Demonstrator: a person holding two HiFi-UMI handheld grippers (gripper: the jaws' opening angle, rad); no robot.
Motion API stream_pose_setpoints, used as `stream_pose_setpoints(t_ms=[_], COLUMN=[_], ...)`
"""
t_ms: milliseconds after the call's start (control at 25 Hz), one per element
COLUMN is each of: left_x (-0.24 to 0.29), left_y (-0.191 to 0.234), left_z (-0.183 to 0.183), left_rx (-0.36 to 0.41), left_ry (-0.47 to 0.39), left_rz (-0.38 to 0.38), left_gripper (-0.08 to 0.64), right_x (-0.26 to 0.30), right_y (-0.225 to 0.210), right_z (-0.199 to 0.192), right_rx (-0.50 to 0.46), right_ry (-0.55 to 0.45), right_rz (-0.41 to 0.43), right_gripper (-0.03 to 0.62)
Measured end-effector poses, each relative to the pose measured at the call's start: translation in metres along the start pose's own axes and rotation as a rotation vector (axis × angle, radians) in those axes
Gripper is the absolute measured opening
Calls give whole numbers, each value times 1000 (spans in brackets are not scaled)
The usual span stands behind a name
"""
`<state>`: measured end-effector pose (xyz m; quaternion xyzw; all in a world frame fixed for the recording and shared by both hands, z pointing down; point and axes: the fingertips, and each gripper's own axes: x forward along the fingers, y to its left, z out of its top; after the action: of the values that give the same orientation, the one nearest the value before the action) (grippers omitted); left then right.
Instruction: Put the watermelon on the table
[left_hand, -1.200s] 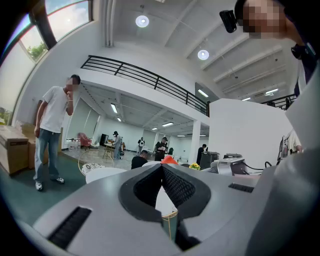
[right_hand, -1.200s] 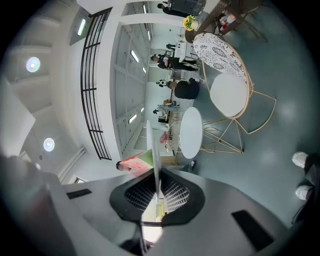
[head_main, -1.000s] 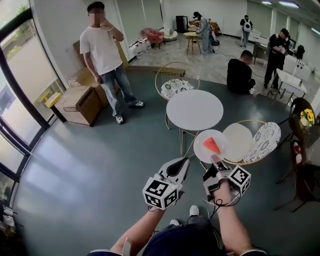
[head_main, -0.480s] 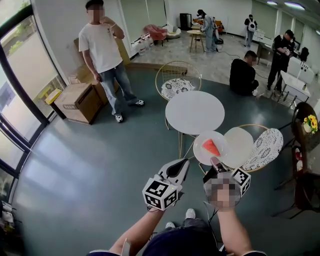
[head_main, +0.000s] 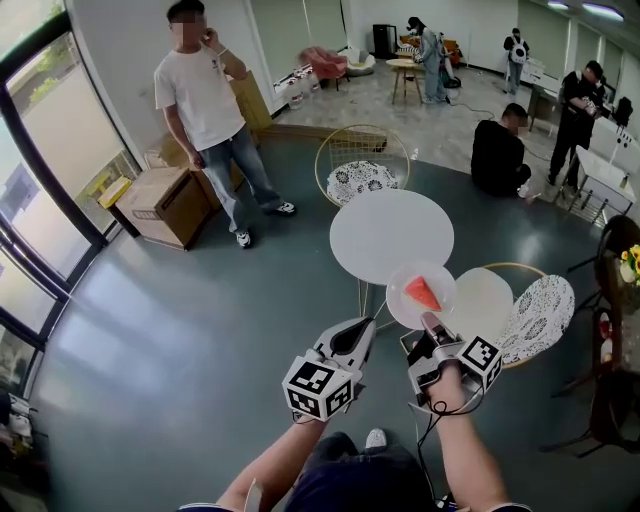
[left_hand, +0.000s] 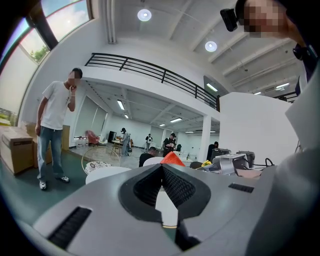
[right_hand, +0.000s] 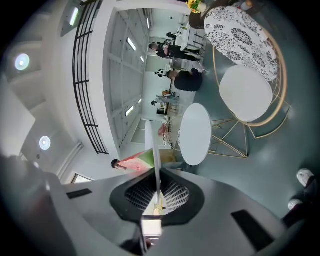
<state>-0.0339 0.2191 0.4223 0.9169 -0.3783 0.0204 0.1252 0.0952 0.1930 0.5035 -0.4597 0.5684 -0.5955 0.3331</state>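
Note:
A red watermelon slice (head_main: 422, 293) lies on a white plate (head_main: 402, 300). My right gripper (head_main: 428, 321) is shut on the plate's near rim and carries it level, its far edge over the near edge of the round white table (head_main: 385, 232). In the right gripper view the plate's thin edge (right_hand: 152, 142) runs between the pads, the slice (right_hand: 137, 161) to its left and the table (right_hand: 196, 134) beyond. My left gripper (head_main: 367, 326) is shut and holds nothing, just left of the plate. The left gripper view has the slice's tip (left_hand: 172, 159) above the closed jaws.
A gold wire chair (head_main: 362, 168) stands behind the table, and another with a white seat (head_main: 492, 298) and lace cushion (head_main: 540, 305) right of the plate. A person (head_main: 205, 110) stands at the far left by cardboard boxes (head_main: 160, 205). More people are further back.
Both grippers and the plate have moved forward toward the round table. The plate's far edge now overlaps the table's near edge. The grip on the plate is unchanged.

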Motion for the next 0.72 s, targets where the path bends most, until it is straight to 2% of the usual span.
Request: stream_pose_setpoints(t_ms=[360, 720], left_x=[49, 125], left_y=[41, 124], left_z=[3, 12], left_rx=[-11, -37], left_ry=[12, 4], left_rz=[9, -29], left_gripper=[5, 5], right_x=[58, 151], right_y=[2, 2], right_z=[31, 65], right_rx=[7, -16], right_ry=[3, -19], right_rz=[0, -31], right_gripper=[21, 21])
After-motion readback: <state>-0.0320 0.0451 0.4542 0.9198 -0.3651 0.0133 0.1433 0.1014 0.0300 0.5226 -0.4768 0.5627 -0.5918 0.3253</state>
